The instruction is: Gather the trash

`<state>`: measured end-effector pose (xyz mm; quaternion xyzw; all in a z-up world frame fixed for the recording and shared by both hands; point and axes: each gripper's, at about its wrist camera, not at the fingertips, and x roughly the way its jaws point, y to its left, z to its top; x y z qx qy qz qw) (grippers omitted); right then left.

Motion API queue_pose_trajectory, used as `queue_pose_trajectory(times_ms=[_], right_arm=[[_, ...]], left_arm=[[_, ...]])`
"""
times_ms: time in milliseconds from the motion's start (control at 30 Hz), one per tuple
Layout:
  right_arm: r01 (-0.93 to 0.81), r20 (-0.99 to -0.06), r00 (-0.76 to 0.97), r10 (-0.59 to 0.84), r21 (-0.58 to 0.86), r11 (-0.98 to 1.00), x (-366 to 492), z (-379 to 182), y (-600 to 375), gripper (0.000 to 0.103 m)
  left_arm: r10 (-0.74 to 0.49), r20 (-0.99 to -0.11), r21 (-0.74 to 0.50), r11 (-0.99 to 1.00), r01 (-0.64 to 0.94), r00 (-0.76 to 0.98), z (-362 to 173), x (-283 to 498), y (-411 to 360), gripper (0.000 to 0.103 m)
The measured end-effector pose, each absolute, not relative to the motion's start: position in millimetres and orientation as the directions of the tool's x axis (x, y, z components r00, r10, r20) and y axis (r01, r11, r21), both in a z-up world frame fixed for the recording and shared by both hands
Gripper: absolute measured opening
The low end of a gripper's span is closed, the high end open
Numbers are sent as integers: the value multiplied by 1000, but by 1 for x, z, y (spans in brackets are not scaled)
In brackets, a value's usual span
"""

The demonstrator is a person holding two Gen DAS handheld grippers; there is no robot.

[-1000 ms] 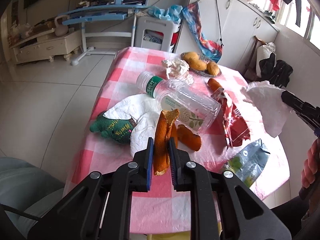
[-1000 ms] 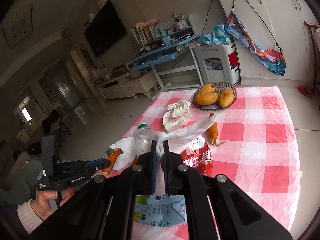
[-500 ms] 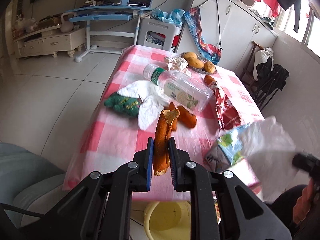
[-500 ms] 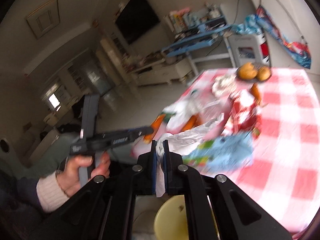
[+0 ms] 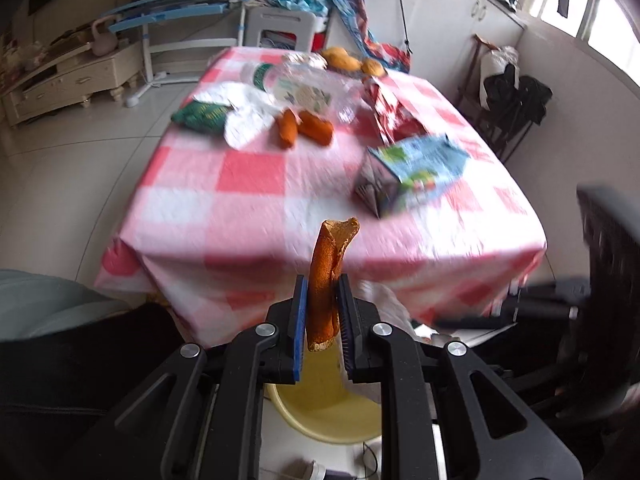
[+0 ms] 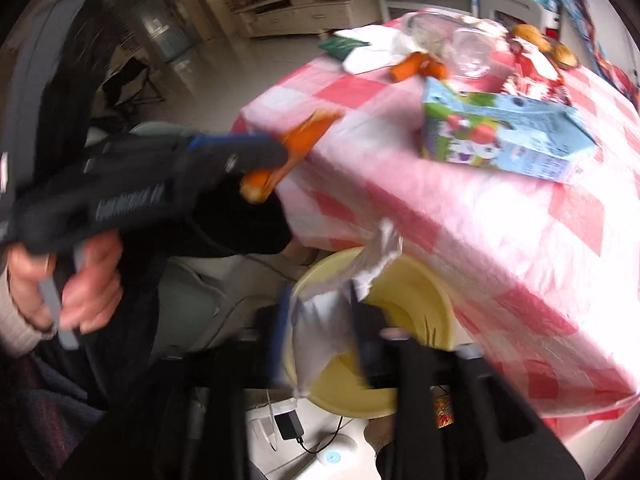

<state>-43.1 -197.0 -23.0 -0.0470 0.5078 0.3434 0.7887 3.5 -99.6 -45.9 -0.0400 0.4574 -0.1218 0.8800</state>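
My left gripper (image 5: 322,316) is shut on an orange peel (image 5: 326,276), held off the table's near edge above a yellow bin (image 5: 328,408) on the floor. It also shows in the right wrist view (image 6: 276,156) with the peel (image 6: 304,136). My right gripper (image 6: 320,320) holds a white plastic wrapper (image 6: 324,320) between spread, blurred fingers, right over the yellow bin (image 6: 416,292). Its jaws look wider than before; whether they still grip is unclear.
The pink checked table (image 5: 248,200) carries a blue-green carton (image 5: 412,168), orange peel pieces (image 5: 304,130), a clear bottle (image 5: 300,88), a red wrapper (image 5: 392,112), a green packet (image 5: 200,114), white paper and a fruit basket (image 5: 352,64). Cables and a charger (image 6: 290,426) lie beside the bin.
Both grippers have pulled back off the table and dropped toward the yellow bin. The right gripper's fingers have spread around the white wrapper. The left still holds the peel.
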Motion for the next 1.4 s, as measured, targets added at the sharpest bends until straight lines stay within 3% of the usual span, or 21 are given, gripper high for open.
queue_pose_trajectory(times_ms=[200,367,600,767,1400], right_arm=[[-480,-765,399,505,295,826,-41,1,-231,70],[-380,-726,497,474,309,872,-41,12,-249,81],[-302,-693,580,427,304,903,-43,18,-256,90],[-270,-649,669,361,240,932,-52,32,-264,95],[-211,-644,689,332,260,942,-46,26,-274,95]], left_arm=[[-225,-834,-124,966,227,504,-62,-10,-117,16],[-195,-812,-77,970,230,550,-52,-20,-120,41],[-147,-766,-14,977,212,625,-38,-33,-120,57],[-93,-729,28,986,164,678,-33,-33,-116,74],[-64,-708,-23,997,68,703,-28,-27,-96,78]])
